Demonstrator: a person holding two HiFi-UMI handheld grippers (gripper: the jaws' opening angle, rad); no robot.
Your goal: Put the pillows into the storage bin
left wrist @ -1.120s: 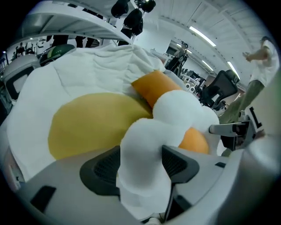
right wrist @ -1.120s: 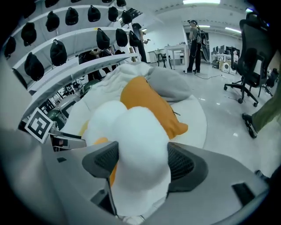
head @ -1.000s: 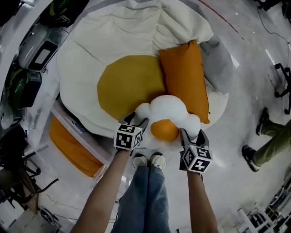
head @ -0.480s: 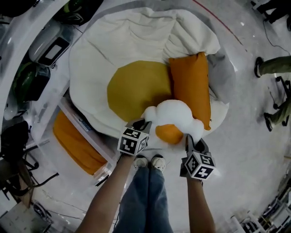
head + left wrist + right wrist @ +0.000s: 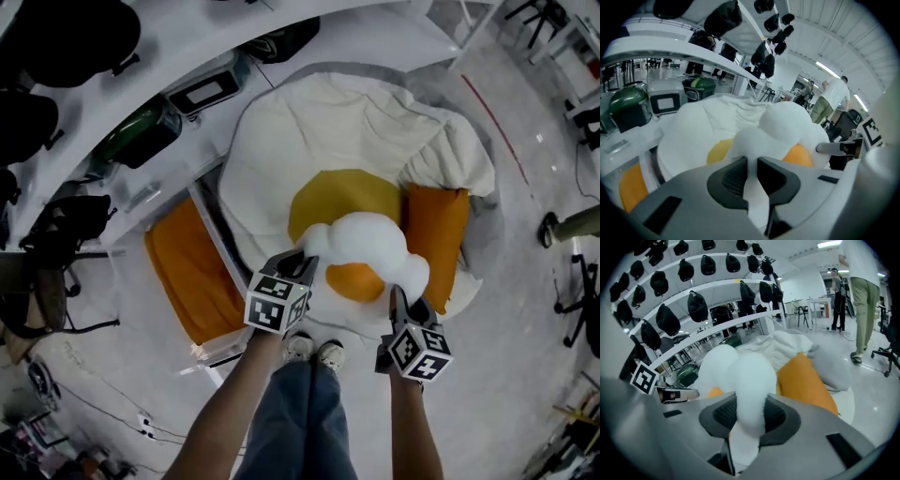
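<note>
A small fried-egg pillow (image 5: 364, 253), white with an orange yolk, hangs above the floor between both grippers. My left gripper (image 5: 302, 266) is shut on its white left edge (image 5: 751, 154). My right gripper (image 5: 399, 300) is shut on a white lobe (image 5: 749, 380) at its right. Both pairs of jaws have just been closing, with the pillow's fabric between them. Behind it an orange pillow (image 5: 437, 239) lies on a big egg-shaped cushion (image 5: 309, 141). At the left stands the clear storage bin (image 5: 208, 234), with another orange pillow (image 5: 192, 277) inside.
White curved shelves (image 5: 141, 84) with dark caps and a green device (image 5: 155, 131) run along the upper left, close behind the bin. The holder's legs and shoes (image 5: 314, 352) are below the grippers. A bystander's leg (image 5: 572, 225) and office chairs (image 5: 577, 286) are at the right.
Both grippers closed on the small egg pillow and lifted it off the big cushion's front edge. The view has swung left, so the bin now lies nearer the middle.
</note>
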